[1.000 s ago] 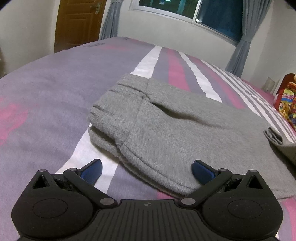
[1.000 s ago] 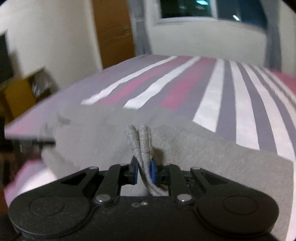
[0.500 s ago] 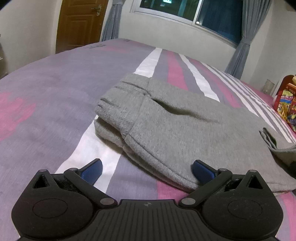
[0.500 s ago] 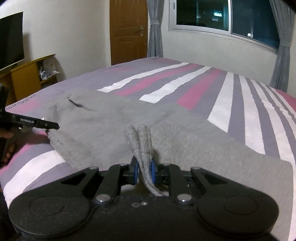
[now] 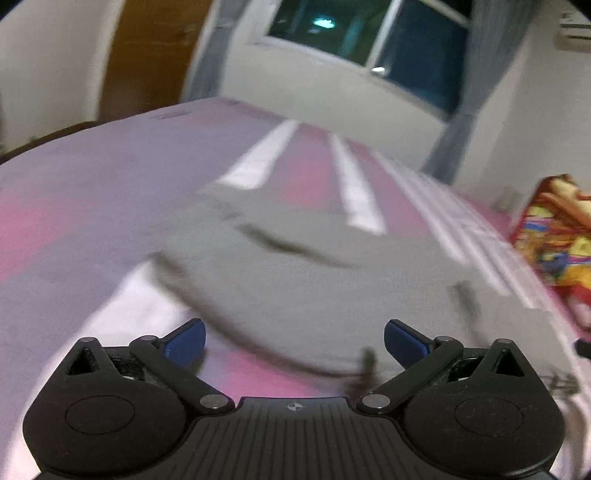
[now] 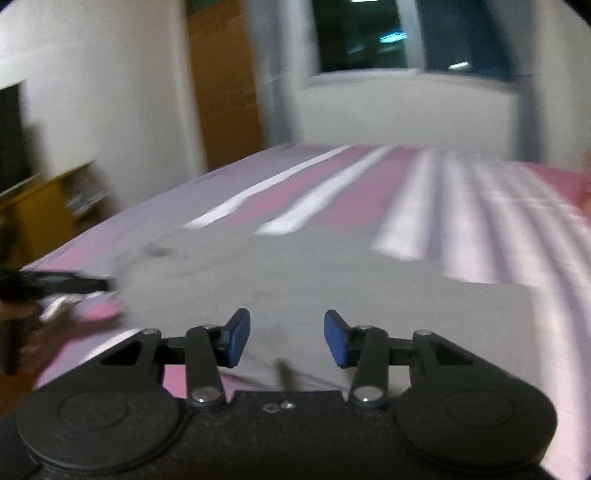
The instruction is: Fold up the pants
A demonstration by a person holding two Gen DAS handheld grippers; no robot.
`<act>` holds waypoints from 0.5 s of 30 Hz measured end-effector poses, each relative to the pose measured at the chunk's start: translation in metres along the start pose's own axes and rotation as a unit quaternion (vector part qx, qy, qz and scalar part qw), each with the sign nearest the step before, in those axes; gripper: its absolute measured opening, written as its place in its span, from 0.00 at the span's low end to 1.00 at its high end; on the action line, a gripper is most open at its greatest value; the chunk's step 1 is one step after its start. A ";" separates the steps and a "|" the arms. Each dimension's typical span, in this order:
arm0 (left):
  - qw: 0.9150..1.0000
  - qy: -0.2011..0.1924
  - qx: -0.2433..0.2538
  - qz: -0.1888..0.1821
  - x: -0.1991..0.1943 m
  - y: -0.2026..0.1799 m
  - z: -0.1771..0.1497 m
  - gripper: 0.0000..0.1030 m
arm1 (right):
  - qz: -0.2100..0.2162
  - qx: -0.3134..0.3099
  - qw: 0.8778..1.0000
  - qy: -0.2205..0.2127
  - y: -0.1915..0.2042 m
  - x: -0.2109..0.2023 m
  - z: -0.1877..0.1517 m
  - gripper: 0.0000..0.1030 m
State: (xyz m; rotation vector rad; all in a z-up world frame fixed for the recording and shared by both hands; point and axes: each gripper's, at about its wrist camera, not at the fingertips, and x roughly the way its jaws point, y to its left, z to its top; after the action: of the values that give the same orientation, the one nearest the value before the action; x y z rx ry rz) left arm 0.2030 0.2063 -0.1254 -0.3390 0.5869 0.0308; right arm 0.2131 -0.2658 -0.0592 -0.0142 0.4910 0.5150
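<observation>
Released since half a second ago: grey fabric fold no longer pinched between the right gripper's blue pads, jaws now parted and opening, nothing between them. Both views gone blurred since then.

Left wrist view, from the left: purple and pink striped bedspread (image 5: 74, 206) across the frame, brown door (image 5: 147, 55) beyond its far left edge. Left gripper (image 5: 293, 341) at the bottom, jaws spread wide, blue pads (image 5: 184, 341) clear of any cloth. Folded grey pants (image 5: 303, 273) flat on the bedspread just ahead of the pads, thicker folded end toward the left, near edge curving between the two fingers without touching either as far as the blur allows. Dark window (image 5: 369, 33) behind, grey curtain (image 5: 476, 88) to its right, colourful printed bag (image 5: 557, 236) at the far right beside the bed.

Right wrist view, from the left: other gripper's dark tip (image 6: 62, 282) at the pants' left edge, yellow wooden cabinet (image 6: 48, 206) behind it. Right gripper (image 6: 287, 338) low in the middle, pads (image 6: 238, 338) apart and hovering over the grey pants (image 6: 314, 273), cloth spreading forward and rightward from directly under the fingers. White stripes of the bedspread (image 6: 480, 221) beyond to the right.
</observation>
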 end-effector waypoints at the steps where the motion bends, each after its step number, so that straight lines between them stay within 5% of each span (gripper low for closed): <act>1: 1.000 0.001 0.002 -0.019 0.002 -0.012 0.002 0.94 | -0.022 0.021 1.000 -0.003 -0.017 -0.007 -0.002 0.19; 2: 0.999 0.008 0.002 -0.045 0.006 -0.026 0.005 0.79 | -0.044 0.051 0.998 -0.002 -0.038 -0.014 -0.006 0.16; 4: 0.995 0.035 -0.010 -0.098 0.020 -0.050 0.008 0.65 | -0.071 0.094 0.993 0.004 -0.068 -0.023 -0.011 0.14; 8: 0.976 0.124 -0.044 -0.172 0.062 -0.098 0.000 0.65 | -0.083 0.123 0.989 0.015 -0.102 -0.032 -0.023 0.15; 12: 0.967 0.171 -0.055 -0.179 0.087 -0.122 -0.011 0.65 | -0.073 0.130 0.989 0.015 -0.110 -0.029 -0.030 0.27; 15: 0.963 0.184 -0.073 -0.184 0.097 -0.128 -0.011 0.66 | -0.066 0.137 0.988 0.019 -0.114 -0.020 -0.037 0.27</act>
State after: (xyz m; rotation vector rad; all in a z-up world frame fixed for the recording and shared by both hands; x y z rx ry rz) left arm 0.2937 0.0758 -0.1479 -0.6008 0.8836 -0.3553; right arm 0.2353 -0.3797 -0.0952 0.2064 0.5917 0.3140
